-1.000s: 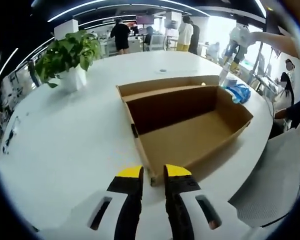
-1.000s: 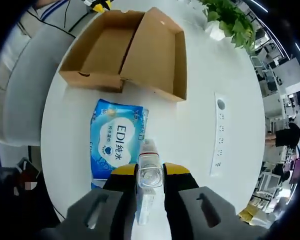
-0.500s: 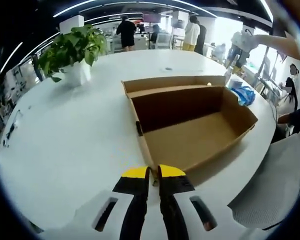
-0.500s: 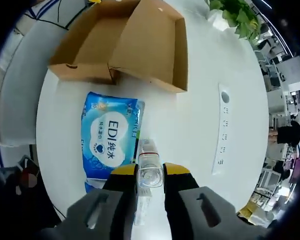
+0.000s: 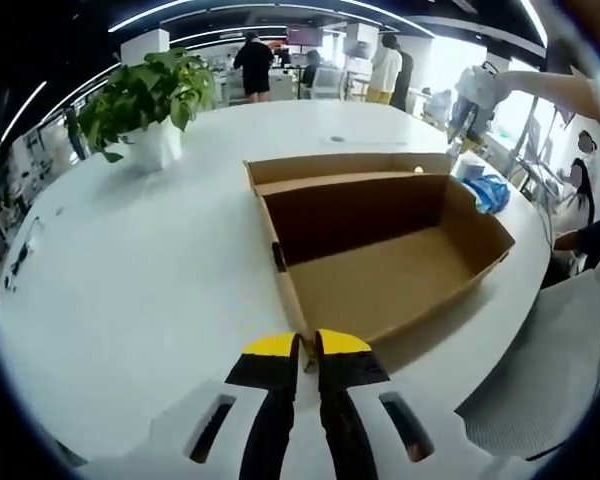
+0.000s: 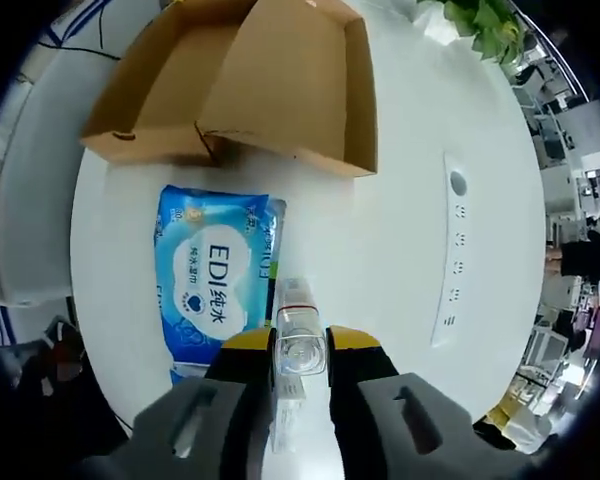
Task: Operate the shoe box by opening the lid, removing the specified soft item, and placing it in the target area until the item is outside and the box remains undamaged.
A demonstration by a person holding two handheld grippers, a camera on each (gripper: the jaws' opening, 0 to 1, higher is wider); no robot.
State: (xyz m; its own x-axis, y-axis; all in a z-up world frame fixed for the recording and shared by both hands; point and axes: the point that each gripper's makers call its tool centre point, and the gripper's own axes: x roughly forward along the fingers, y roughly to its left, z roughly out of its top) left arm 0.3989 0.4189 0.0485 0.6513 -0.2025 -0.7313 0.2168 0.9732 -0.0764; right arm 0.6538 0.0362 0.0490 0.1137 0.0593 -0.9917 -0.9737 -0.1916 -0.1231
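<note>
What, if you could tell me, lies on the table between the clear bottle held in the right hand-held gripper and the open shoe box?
In the right gripper view, the blue wipes pack lies flat there.

– Which colours were noted on the desk?
– White was recorded for the desk, plain brown for the shoe box, green leaves for the plant in a white pot.
– And the pack?
– Blue, with a white heart patch and blue lettering. Yellow tips were seen on the black left gripper.
</note>
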